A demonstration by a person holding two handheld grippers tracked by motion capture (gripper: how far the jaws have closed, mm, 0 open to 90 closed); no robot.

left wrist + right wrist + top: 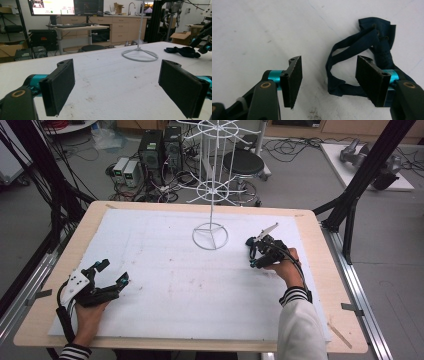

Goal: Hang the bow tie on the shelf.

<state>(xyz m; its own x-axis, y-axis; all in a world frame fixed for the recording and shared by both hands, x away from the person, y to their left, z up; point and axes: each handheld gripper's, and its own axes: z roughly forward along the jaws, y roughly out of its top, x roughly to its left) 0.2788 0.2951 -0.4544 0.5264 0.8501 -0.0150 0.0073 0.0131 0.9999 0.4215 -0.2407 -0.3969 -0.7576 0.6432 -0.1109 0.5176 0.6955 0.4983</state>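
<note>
Your work surface is a wooden table (320,270) covered by a white foam sheet (190,290) marked with faint brown smudges. On the far half of the sheet stands a white wire rack (210,185), its ring base (140,53) resting flat on the foam. Your left gripper (114,272) sits low at the near left of the sheet, in your left hand (90,317); in the left gripper view its pads (60,85) stand wide apart with only bare foam between them. Your right gripper (254,254) is at the right of the sheet, just right of the rack's base, pointing down at the foam. The task's thing, a dark blue fabric strap (362,50), lies crumpled and looped on the foam there. In the right gripper view the jaws are partly open; a bend of the strap lies between them, against the right pad (372,80), the left pad (293,80) clear of it. No grip yet.
</note>
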